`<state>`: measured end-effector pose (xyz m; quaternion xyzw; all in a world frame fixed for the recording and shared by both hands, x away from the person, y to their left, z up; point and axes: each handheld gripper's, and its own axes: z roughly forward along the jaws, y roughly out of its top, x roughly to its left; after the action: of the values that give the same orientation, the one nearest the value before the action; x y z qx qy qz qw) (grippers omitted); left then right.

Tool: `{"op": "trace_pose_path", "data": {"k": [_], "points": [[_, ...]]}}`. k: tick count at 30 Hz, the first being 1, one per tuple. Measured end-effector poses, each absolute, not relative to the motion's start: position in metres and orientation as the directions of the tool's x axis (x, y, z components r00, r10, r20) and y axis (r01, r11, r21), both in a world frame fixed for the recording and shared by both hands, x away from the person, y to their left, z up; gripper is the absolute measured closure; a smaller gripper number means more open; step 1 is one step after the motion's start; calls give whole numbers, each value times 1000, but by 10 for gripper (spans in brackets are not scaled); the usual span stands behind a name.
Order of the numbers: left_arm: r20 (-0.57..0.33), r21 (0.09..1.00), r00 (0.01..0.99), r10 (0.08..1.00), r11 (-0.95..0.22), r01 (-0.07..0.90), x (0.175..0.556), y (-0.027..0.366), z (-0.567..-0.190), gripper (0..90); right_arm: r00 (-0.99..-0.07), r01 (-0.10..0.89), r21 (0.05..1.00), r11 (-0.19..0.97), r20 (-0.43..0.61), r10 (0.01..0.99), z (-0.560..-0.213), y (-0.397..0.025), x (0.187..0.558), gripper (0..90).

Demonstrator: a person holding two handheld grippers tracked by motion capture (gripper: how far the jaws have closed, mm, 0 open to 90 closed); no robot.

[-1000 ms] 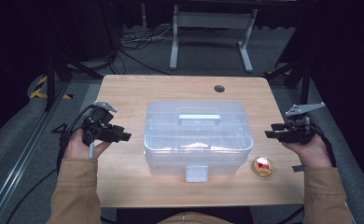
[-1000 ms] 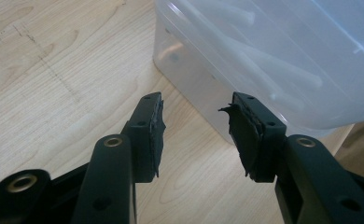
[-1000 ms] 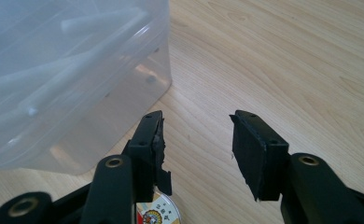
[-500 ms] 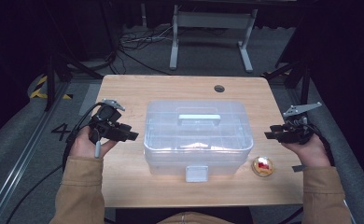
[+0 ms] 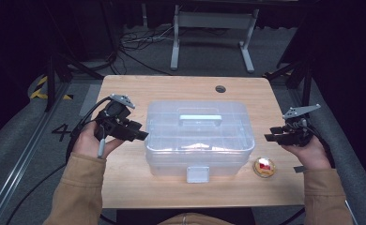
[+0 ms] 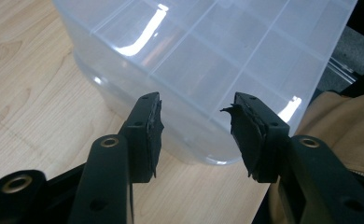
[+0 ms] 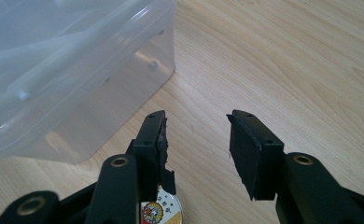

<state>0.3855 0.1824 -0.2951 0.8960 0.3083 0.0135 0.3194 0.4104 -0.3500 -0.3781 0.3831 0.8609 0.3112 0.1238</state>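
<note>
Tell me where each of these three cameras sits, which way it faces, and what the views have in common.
High view: above the person's side, looking forward and down on the wooden table; both forearms, left gripper and right gripper show.
Left gripper view: rides the left gripper, looking along its open jaws at the clear plastic box; a tan sleeve shows.
Right gripper view: rides the right gripper, facing the table, the box corner and a small round tin.
All three share the box and the table.

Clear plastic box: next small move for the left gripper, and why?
Probably ease the left gripper a touch further right to brace the clear plastic box. Its jaws stand open right at the box's left wall, while the right gripper stands apart, also open, and the front latch looks closed.
</note>
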Motion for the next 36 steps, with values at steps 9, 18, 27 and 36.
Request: {"op": "trace_pose_path", "data": {"k": [9, 18, 27, 36], "points": [[-167, 610, 841, 514, -616, 498, 390, 165, -281, 506, -681, 582, 631, 513, 32, 732, -381, -350, 408, 566], [-148, 604, 873, 465, -657, 452, 399, 133, -276, 492, -694, 576, 667, 472, 94, 713, -382, -356, 402, 565], [-129, 604, 896, 424, -683, 411, 406, 110, -277, 473, -690, 579, 674, 459, 105, 716, -382, -359, 399, 560], [-142, 599, 894, 425, -683, 419, 420, 96, -284, 475, -704, 569, 673, 472, 102, 703, -383, -355, 399, 556]]}}
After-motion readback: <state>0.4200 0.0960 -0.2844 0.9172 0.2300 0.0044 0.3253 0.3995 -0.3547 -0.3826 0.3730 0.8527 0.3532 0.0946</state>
